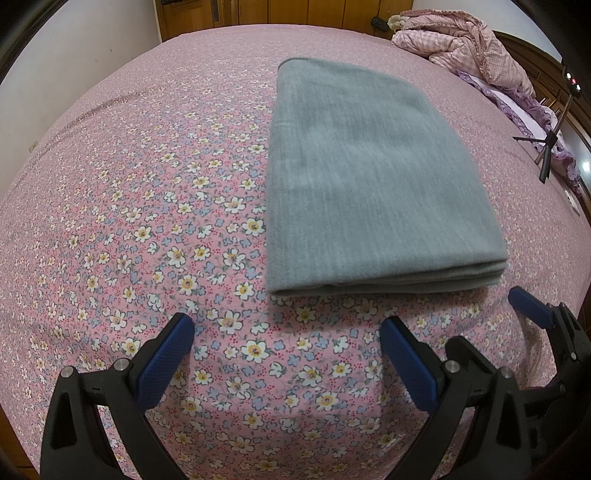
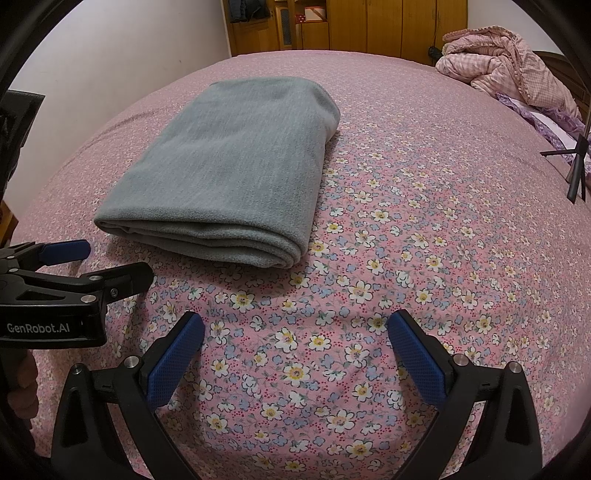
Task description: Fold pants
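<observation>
**Grey pants lie folded on the bed, both grippers open and empty**

The pants (image 1: 373, 177) sit as a compact grey rectangle on my floral pink bedsheet (image 1: 147, 229), folded into several layers. From the right wrist view I can see those layers stacked along the near edge (image 2: 207, 240), with the rounded fold at the near right corner. The top face looks flat and smooth, with no loose leg or waistband sticking out that I can make out.

My left gripper (image 1: 288, 328) hovers over the sheet just short of the pants' near edge, its blue-padded fingers spread wide with only floral fabric between them. It holds nothing. My right gripper (image 2: 295, 325) is likewise spread wide and empty, over bare sheet, with the pants ahead and to its left, not touching.

Each gripper shows in the other's camera: the left one comes in from the left border of the right wrist view (image 2: 110, 264), beside the pants' near left corner, and the right one appears at the right edge of the left wrist view (image 1: 535, 310), near the pants' near right corner.

Further out, a crumpled pink quilt (image 2: 506, 62) lies heaped at the far right corner of the bed, with a purple ruffled pillow (image 1: 524, 107) beside it. A small black tripod (image 2: 576, 166) stands at the right edge of the bed. Wooden cabinets (image 2: 369, 26) line the far wall.
</observation>
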`<state>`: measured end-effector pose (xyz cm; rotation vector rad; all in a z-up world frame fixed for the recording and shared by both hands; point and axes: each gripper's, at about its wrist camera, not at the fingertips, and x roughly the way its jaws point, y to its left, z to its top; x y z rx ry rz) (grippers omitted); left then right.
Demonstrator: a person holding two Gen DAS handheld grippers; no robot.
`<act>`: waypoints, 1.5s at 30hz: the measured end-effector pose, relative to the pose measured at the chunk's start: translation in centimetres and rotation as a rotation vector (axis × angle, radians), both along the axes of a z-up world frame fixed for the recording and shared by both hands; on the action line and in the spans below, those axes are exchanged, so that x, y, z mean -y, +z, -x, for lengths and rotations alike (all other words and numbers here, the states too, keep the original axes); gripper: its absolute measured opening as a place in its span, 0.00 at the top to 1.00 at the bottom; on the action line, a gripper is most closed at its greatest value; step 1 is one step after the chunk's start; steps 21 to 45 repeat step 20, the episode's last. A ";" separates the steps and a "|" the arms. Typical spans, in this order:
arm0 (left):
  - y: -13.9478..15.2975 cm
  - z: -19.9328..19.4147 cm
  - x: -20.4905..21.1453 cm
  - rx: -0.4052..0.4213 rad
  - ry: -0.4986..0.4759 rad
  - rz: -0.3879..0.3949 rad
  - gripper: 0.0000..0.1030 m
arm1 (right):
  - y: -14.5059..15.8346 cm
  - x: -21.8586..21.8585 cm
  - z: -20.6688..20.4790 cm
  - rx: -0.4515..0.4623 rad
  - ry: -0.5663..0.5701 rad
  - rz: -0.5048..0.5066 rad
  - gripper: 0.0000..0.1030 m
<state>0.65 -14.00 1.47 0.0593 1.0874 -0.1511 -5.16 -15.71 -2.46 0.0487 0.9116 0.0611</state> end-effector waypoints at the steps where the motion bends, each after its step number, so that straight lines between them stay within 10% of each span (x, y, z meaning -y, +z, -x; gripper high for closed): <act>1: 0.0 0.0 0.0 0.000 0.000 0.000 0.00 | 0.0 0.0 0.0 0.000 0.000 0.000 0.00; 45: 0.0 0.0 0.1 0.000 0.001 -0.001 0.00 | -0.1 0.2 0.0 -0.004 0.000 -0.003 0.00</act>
